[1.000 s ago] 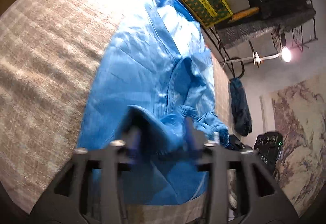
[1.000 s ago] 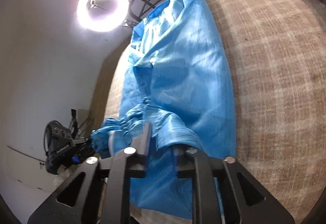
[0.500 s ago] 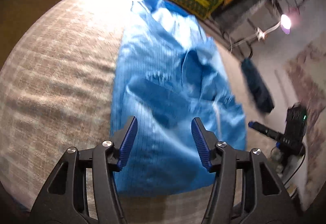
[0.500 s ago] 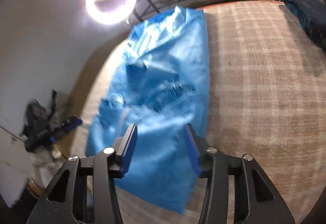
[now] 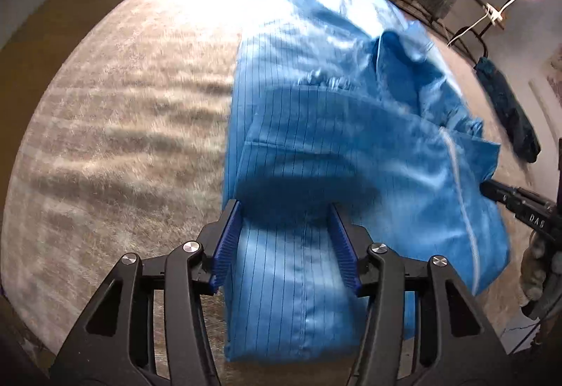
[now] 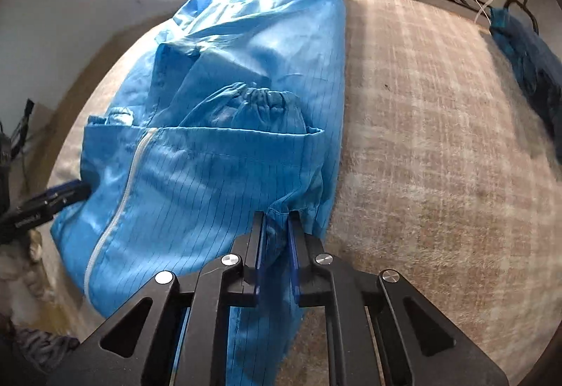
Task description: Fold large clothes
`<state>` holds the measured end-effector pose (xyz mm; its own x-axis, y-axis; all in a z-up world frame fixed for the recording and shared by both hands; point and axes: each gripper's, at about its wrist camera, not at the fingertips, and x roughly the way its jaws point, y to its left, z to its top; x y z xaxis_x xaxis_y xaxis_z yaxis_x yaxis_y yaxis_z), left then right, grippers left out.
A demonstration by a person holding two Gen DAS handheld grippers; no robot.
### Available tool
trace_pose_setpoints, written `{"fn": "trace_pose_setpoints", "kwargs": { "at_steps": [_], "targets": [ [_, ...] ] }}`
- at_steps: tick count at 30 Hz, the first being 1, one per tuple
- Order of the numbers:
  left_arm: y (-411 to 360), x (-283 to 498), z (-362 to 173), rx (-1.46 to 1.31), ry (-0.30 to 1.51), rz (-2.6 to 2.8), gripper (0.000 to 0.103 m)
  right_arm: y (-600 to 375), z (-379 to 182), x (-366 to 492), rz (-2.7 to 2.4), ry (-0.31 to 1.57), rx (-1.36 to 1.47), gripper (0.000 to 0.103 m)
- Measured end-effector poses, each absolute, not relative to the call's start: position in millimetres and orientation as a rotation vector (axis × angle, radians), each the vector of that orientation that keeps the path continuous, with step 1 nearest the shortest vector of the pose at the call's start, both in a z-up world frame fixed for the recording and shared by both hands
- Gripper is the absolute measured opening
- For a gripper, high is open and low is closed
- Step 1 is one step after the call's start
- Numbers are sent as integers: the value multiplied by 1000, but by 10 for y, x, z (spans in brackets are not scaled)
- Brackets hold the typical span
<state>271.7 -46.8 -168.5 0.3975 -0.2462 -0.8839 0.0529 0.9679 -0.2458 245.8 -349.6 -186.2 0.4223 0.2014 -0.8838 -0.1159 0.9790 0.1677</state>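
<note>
A blue zip-front coverall [image 5: 333,126] lies lengthwise on a beige carpet [image 5: 123,126], stretching away from both grippers. The left gripper [image 5: 286,245] hovers released above its near end; the right gripper [image 6: 277,245] pinches the near hem fold.

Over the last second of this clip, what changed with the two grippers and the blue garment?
Both grippers held bunched cloth a second ago, then opened and let it drop. Now the right gripper has closed again on a fold at the near right edge of the blue pinstriped garment, while the left gripper stays open above the cloth. The garment remains on the beige woven cover.
</note>
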Motion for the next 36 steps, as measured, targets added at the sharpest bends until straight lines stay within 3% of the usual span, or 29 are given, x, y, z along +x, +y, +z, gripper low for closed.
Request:
{"fn": "trace_pose_setpoints", "kwargs": {
  "at_steps": [6,12,16,25,36],
  "targets": [
    [-360,2927,-1256,-187,1046,-277,53,-3716,-1503,2419,256,996,109,13],
    [-222,3465,-1168,-185,1016,-322,53,-3973,-1338,2749,278,926,116,14],
    [-104,4040,-1354,-266,1056,-366,54,-4145,-1364,3198,312,922,149,46],
    [186,5345,-2043,-483,1080,-386,55,-4494,-1809,4367,335,952,332,46],
    [18,6072,-2423,-535,1065,-450,55,-4450,-2116,5410,409,953,456,46]
  ]
}}
